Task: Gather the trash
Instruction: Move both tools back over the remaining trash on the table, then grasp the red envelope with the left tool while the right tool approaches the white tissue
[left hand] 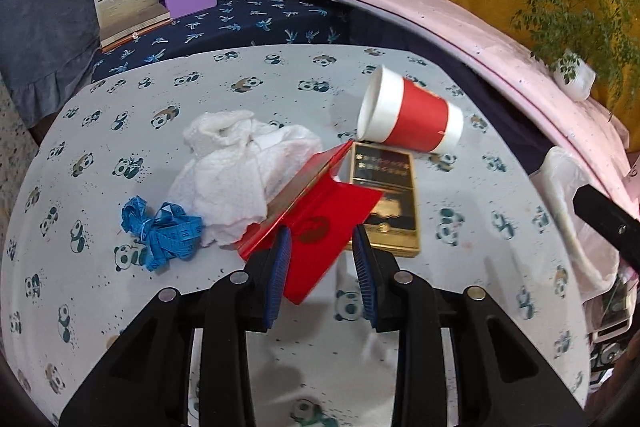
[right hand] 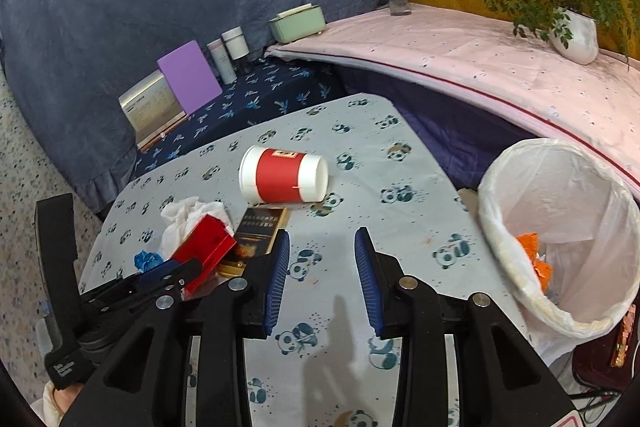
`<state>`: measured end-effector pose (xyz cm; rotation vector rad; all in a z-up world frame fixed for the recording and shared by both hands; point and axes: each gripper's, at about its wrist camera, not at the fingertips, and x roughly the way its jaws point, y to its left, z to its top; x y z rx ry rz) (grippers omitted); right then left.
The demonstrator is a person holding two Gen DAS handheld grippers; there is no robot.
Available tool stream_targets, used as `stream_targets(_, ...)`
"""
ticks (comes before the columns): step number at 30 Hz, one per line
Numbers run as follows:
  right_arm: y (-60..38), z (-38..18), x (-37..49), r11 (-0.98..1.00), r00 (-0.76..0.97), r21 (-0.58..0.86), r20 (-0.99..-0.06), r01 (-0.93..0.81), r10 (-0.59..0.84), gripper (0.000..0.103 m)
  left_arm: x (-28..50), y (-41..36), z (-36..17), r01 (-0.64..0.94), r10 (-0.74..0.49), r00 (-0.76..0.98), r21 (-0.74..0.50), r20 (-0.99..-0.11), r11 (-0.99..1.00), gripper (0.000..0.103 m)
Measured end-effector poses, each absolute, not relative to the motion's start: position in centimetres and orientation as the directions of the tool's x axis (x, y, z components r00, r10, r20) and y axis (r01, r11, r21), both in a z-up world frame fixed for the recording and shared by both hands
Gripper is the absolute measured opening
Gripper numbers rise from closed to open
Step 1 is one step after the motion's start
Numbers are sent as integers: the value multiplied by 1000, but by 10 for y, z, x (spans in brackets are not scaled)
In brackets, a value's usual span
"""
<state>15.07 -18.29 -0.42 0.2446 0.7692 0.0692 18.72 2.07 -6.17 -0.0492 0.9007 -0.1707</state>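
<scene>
Gripping a red box (left hand: 324, 227), the left gripper (left hand: 322, 251) has its blue pads closed on the near end of the box, which tilts up off the panda-print tablecloth (left hand: 120, 307). At the far left of the litter a tangled blue tape measure (left hand: 160, 231) lies on the cloth, touching a crumpled white paper towel (left hand: 240, 171) just to its right. The red box leans against that towel. To the right of it a flat black-and-gold box (left hand: 384, 195) lies on the cloth, its near edge partly behind the red box. A red-and-white paper cup (left hand: 412, 119) lies on its side at the far end of the gold box, mouth facing left.

In the right wrist view the right gripper (right hand: 322, 267) hovers over bare tablecloth with its jaws apart and nothing between them. To its left the left gripper (right hand: 176, 273) shows with the red box (right hand: 204, 251) in its grip. To the right, just off the table's edge, a bin lined with a white bag (right hand: 504, 227) stands open, with orange scraps (right hand: 536, 255) inside it.
</scene>
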Motion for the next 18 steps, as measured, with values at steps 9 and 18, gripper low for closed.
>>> stream_targets(9,-169,-15,160,972,696,236,-699,9,163,34,183,31,-58,152,-178,631,-104,-755,983,30)
stream_targets(18,-163,-19,165,971,690,240,-702,-2,175,34,180,45,-47,125,-154,659,-95,-736,988,42)
